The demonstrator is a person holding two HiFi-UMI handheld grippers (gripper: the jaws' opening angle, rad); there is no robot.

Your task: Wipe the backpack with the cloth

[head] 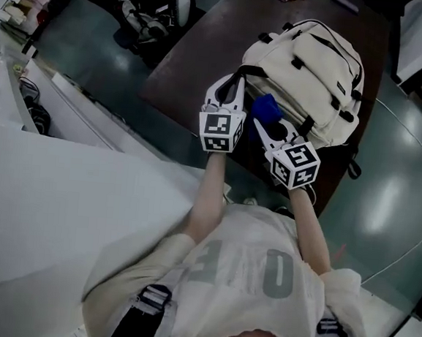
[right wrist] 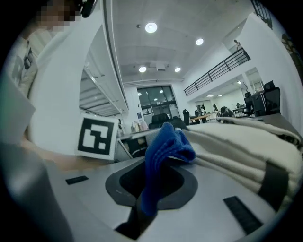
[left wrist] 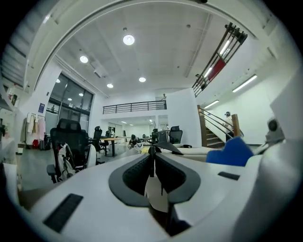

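— How many things do we have on the dark brown wooden table (head: 190,67)?

— We count one cream fabric backpack (head: 315,63) with black straps and zips. It lies flat by the table's near edge.

— And cloths?

— One bright blue cloth (head: 267,109), bunched against the backpack's near-left side. Our right gripper (head: 264,126) is clenched on it. The cloth rises from between the jaws and touches the cream fabric.

— What about the other one?

— Our left gripper (head: 233,82) sits just beside the right one, with its tips at the backpack's left edge. Its jaws are pressed together. A thin black strap seems to lie right at the tips, but we cannot tell whether it is pinched.

— So two grippers, each with one marker cube?

— Yes, two cubes, both turned up toward us.
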